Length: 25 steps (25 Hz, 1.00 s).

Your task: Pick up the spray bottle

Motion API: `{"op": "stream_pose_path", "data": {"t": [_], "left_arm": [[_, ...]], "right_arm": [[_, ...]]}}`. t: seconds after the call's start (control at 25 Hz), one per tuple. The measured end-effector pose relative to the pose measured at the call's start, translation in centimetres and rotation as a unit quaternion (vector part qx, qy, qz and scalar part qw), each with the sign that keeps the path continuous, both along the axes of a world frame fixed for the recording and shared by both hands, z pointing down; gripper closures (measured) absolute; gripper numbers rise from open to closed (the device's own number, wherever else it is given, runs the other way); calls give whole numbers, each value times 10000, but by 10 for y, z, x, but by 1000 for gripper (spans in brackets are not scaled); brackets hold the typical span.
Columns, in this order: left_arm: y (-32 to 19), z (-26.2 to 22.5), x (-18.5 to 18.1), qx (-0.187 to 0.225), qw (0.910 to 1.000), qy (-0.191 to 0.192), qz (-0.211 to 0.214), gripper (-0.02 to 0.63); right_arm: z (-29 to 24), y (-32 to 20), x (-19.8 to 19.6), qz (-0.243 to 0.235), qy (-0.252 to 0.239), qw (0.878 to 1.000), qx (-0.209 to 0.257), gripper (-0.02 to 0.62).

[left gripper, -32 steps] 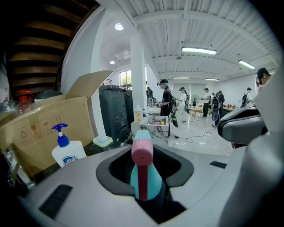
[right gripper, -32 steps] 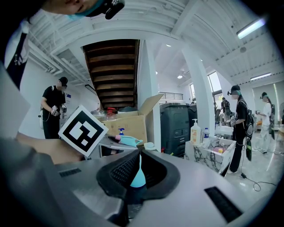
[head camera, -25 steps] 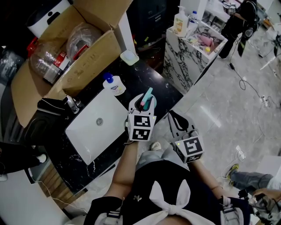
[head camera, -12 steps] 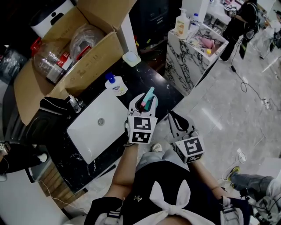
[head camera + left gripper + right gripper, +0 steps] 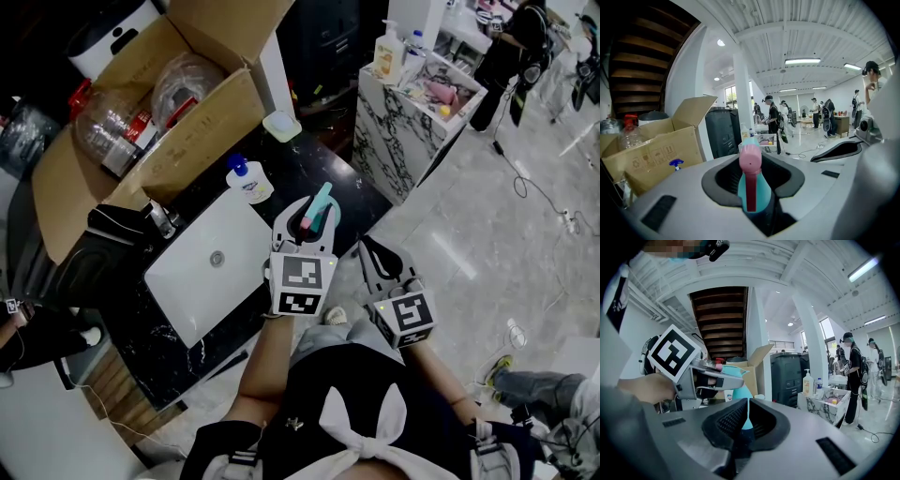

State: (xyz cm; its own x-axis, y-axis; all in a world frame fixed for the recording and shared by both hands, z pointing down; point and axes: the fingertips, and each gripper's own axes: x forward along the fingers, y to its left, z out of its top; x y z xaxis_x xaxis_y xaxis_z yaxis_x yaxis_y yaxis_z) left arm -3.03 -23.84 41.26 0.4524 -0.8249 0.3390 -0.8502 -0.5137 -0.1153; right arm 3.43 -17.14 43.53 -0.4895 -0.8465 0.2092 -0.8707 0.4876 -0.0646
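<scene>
One spray bottle (image 5: 753, 186) is clamped upright between the left gripper's (image 5: 306, 223) jaws, pink head uppermost. The right gripper (image 5: 371, 251), closed and empty, is held just beside.

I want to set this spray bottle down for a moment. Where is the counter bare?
The black counter is bare between the blue-capped bottle, the small white dish and its right edge. The white sink holds nothing but its drain. It is crowded by the faucet and the cardboard box full of plastic containers.
</scene>
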Motion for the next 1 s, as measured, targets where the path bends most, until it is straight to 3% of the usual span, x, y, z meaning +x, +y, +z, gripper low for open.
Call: {"op": "stream_pose_path", "data": {"t": [1.0], "left_arm": [[55, -26, -5, 135, 9993, 333, 41, 460]], "right_arm": [[-4, 27, -12, -180, 8, 9998, 77, 568]]}}
